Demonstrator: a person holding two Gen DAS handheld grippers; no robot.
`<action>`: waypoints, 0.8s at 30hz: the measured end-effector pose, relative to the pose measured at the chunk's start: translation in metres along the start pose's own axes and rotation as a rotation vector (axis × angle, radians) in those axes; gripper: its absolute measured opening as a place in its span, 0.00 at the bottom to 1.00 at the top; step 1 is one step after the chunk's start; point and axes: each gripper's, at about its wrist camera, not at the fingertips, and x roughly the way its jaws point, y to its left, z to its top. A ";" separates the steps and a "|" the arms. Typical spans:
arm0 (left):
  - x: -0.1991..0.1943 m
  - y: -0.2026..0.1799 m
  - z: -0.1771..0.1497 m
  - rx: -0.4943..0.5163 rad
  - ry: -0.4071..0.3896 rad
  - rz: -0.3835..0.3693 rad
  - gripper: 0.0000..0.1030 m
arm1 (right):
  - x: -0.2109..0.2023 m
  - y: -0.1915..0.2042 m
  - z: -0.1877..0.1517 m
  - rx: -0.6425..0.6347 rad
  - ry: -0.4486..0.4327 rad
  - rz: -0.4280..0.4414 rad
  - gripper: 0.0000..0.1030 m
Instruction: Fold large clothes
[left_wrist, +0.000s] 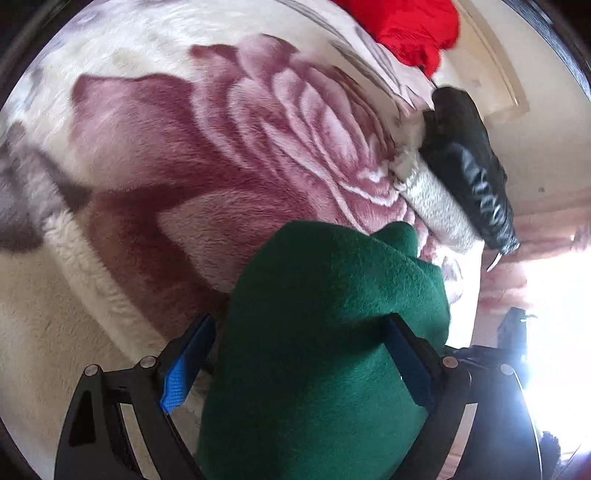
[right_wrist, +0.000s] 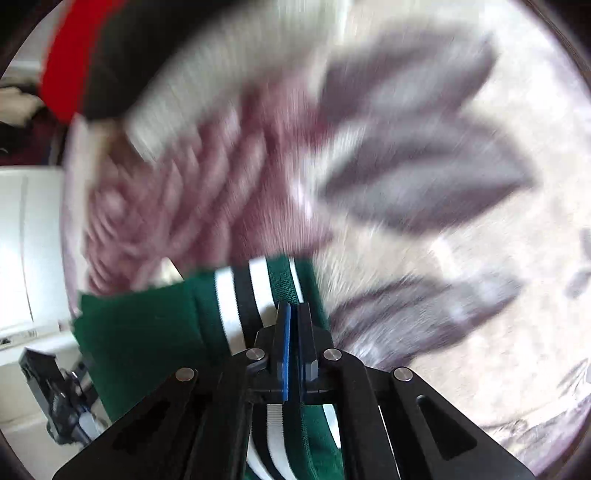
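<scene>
Green garment (left_wrist: 317, 350): thick, soft, limp; lifted over the floral blanket (left_wrist: 184, 155). Right gripper (right_wrist: 294, 325) jaws clenched on striped hem (right_wrist: 255, 295), probably the firmest hold. Left gripper (left_wrist: 295, 354) jaws spread around bunched fabric.

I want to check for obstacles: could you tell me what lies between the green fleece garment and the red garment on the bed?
In the left wrist view, only the rose-patterned plush blanket shows between the green fleece garment and the red garment.
</scene>
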 end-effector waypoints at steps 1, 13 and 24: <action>-0.013 0.001 -0.002 -0.001 -0.025 0.012 0.89 | 0.003 0.006 0.004 0.000 0.036 -0.015 0.03; -0.085 0.101 -0.173 -0.314 -0.127 0.470 0.89 | -0.062 0.230 -0.025 -0.783 0.147 0.061 0.93; -0.063 0.120 -0.272 -0.481 -0.107 0.326 0.89 | 0.111 0.330 -0.046 -0.974 0.633 -0.040 0.50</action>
